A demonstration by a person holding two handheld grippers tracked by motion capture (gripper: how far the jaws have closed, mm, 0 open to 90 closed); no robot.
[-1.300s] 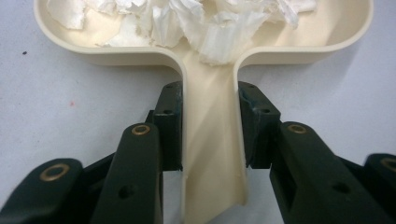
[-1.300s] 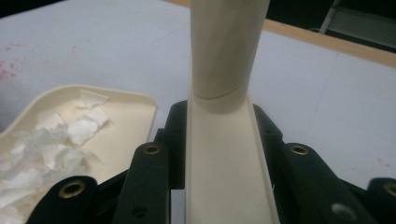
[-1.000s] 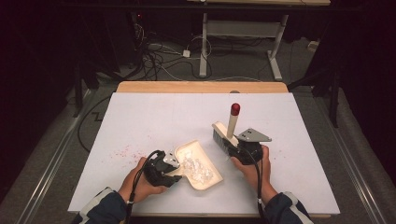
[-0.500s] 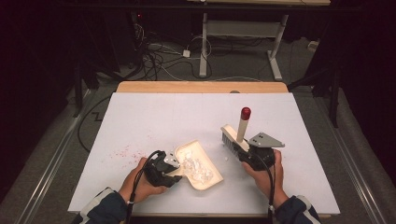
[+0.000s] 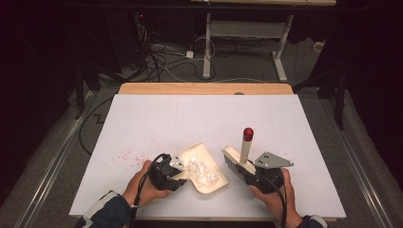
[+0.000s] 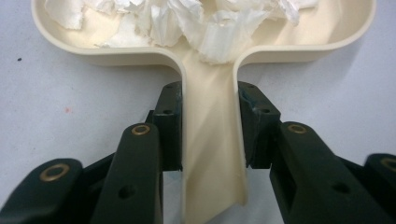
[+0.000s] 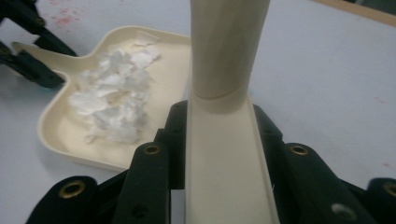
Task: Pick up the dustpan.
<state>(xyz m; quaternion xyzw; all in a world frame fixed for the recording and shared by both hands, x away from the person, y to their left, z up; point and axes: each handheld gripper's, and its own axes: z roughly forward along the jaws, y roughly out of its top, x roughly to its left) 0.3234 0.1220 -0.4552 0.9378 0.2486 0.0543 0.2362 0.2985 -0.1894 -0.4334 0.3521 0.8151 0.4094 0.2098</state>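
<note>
A cream dustpan [image 5: 209,181] lies on the white table with a heap of white paper scraps [image 5: 202,170] in it. My left gripper [image 5: 175,170] is shut on the dustpan handle [image 6: 212,154], its pads pressed against both sides, and the paper scraps [image 6: 187,18] lie just beyond. To the right, a cream hand brush [image 5: 236,160] with a red-tipped handle [image 5: 247,134] stands upright. My right gripper [image 5: 251,173] is shut on the brush body [image 7: 224,163], a short way right of the dustpan [image 7: 93,149].
Small red specks [image 5: 127,154] dot the table [image 5: 199,118] left of the dustpan. A wooden strip [image 5: 204,88] runs along the far edge. Beyond it are cables [image 5: 161,57] and a desk frame [image 5: 247,33] on the floor.
My right gripper has carried the brush to the right, away from the dustpan. The left gripper and the dustpan have stayed where they were.
</note>
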